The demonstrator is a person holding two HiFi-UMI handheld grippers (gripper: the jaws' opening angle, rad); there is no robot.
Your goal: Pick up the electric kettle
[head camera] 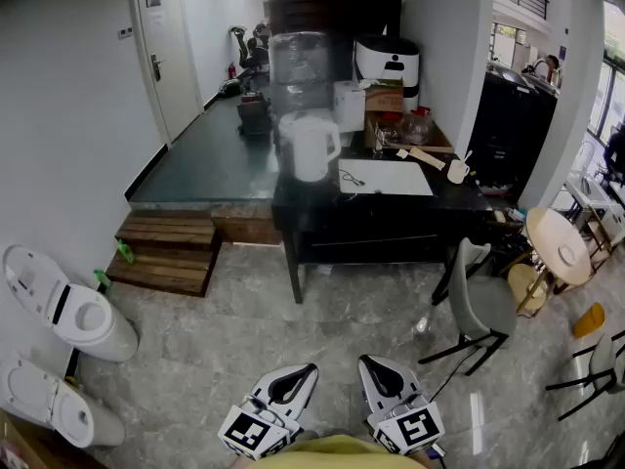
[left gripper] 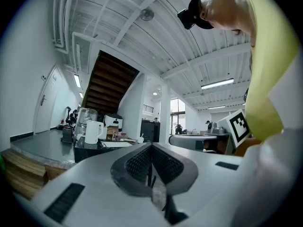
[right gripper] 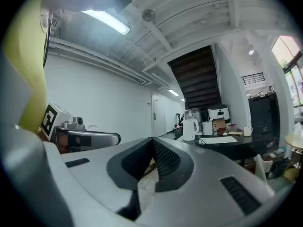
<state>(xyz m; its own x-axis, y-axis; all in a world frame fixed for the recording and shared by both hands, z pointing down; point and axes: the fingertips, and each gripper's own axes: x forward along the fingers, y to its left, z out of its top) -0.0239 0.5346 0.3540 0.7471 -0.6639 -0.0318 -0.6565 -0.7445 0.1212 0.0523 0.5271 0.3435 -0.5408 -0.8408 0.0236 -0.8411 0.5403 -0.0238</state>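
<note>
Grippers are held level, low over the grey floor (head camera: 244,325): left gripper (head camera: 310,369) and right gripper (head camera: 365,362), 2 in all, are pressed together, empty. Well beyond, the white electric kettle (head camera: 311,148) is seen upright on the black table (head camera: 391,211).

Smooth white plastic electric kettle (head camera: 311,148), matt black table (head camera: 461,201) (wooden steps (head camera: 166,249), glossy stone floor (head camera: 254,332)).

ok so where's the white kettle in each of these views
Head view: electric kettle sits upper centre, at the left end of the dark table.
Left gripper view: kettle is small, left of centre, far beyond the shut jaws.
Right gripper view: kettle is right of centre.
Shared landmark: the white appliance, to the kettle's right in all three.
</note>
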